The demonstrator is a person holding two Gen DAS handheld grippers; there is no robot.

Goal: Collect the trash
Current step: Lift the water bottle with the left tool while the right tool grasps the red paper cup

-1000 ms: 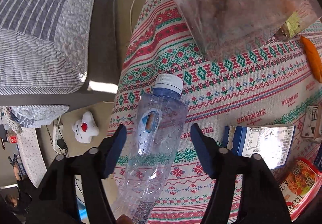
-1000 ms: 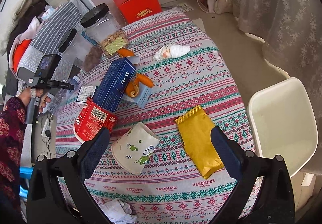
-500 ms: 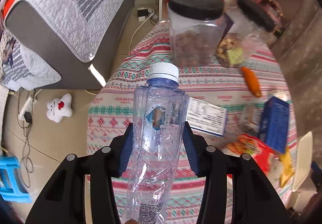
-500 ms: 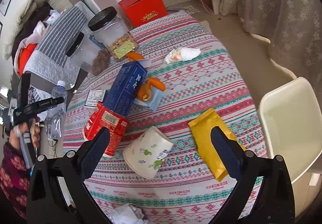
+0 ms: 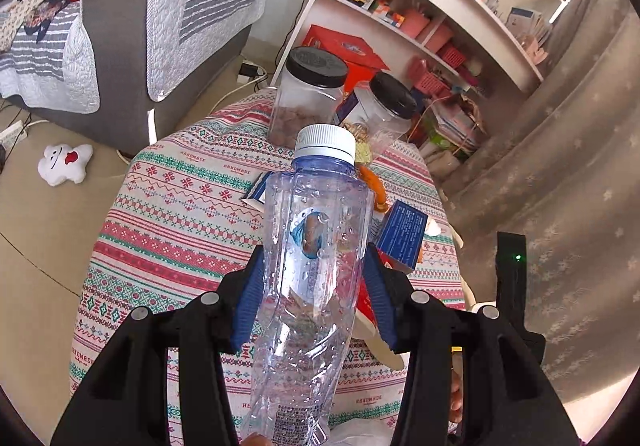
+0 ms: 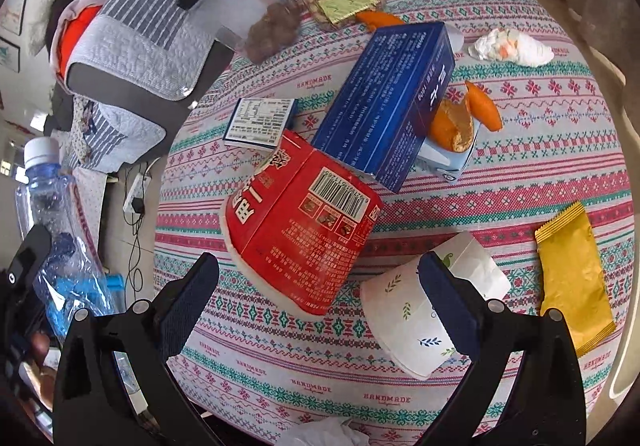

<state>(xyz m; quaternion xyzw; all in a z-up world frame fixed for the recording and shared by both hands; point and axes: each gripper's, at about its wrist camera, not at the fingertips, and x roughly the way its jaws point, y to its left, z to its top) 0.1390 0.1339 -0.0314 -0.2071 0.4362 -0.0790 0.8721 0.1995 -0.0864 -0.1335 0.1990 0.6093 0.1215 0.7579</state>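
A clear plastic water bottle [image 5: 316, 246] with a white cap is clamped between the blue pads of my left gripper [image 5: 313, 266], lifted over the near edge of the patterned tablecloth [image 5: 168, 205]. The right wrist view shows the same bottle [image 6: 52, 197] at far left. My right gripper [image 6: 316, 266] is open, hanging just above a red noodle cup [image 6: 304, 221] lying on its side. One finger is at the cup's left, and the other is over a tipped white paper cup [image 6: 404, 310]. A yellow packet [image 6: 572, 278] lies at right.
A blue box [image 6: 384, 97], orange peels [image 6: 456, 121], a crumpled tissue [image 6: 512, 45] and a small carton [image 6: 260, 121] lie farther back. Two black-lidded jars [image 5: 308, 93] stand at the far edge. A grey sofa [image 5: 120, 45] and a plush toy [image 5: 64, 163] are left of the table.
The left gripper closed on the bottle, then rose and swung with it from the table's edge toward the shelves. The right gripper dropped closer, over the red cup.
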